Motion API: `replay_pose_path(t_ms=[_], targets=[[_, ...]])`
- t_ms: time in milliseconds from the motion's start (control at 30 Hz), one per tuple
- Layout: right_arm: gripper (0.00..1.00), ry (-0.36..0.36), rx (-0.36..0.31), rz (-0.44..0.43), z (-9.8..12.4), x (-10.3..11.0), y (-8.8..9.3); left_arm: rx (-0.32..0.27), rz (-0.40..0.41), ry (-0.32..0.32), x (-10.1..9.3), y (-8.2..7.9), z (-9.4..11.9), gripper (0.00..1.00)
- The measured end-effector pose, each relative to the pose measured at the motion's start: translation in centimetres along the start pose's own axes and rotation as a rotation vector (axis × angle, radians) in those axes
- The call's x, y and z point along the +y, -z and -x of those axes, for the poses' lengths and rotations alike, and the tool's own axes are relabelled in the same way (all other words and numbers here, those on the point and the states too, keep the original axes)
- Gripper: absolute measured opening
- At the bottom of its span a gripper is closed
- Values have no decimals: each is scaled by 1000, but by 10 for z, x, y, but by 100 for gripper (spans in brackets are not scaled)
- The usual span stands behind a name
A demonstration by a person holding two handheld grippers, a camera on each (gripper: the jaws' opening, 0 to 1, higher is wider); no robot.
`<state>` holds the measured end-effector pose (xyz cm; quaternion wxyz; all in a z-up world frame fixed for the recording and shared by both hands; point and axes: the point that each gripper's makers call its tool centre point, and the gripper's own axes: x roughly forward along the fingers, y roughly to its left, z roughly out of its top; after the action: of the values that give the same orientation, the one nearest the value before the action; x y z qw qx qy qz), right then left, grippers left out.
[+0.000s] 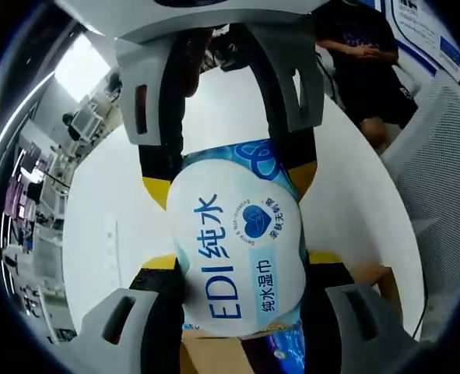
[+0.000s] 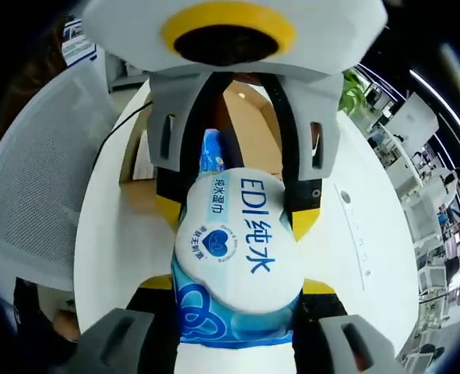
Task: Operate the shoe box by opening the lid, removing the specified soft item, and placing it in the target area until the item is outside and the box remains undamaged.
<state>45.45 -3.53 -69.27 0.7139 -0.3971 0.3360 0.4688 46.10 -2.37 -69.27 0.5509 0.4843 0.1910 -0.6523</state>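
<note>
A soft pack of wet wipes (image 1: 237, 249), white with blue "EDI" print, hangs between my two grippers, which face each other. My left gripper (image 1: 241, 261) rises from the bottom of the left gripper view, its yellow-tipped jaws shut on the pack's near end. My right gripper (image 1: 230, 181) reaches down from the top and pinches the far end. In the right gripper view the pack (image 2: 233, 241) sits the same way: right gripper (image 2: 237, 284) below, left gripper (image 2: 237, 214) above. Tan cardboard (image 2: 245, 97), apparently the shoe box, lies beneath, mostly hidden.
Everything is above a round white table (image 2: 346, 234). A white mesh chair (image 2: 35, 210) stands at its edge, with a black cable (image 2: 113, 132) running over the rim. A person in dark clothes (image 1: 370, 70) sits beyond the table. Office desks (image 2: 432, 226) lie further off.
</note>
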Motion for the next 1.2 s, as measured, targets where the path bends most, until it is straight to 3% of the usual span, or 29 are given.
replay_pose_path(t_ms=[300, 1200], targets=[[55, -18, 4, 12, -19, -13, 5, 28, 28, 1, 11, 16, -15, 60], [55, -60, 11, 40, -54, -32, 14, 68, 96, 9, 25, 42, -34, 60]])
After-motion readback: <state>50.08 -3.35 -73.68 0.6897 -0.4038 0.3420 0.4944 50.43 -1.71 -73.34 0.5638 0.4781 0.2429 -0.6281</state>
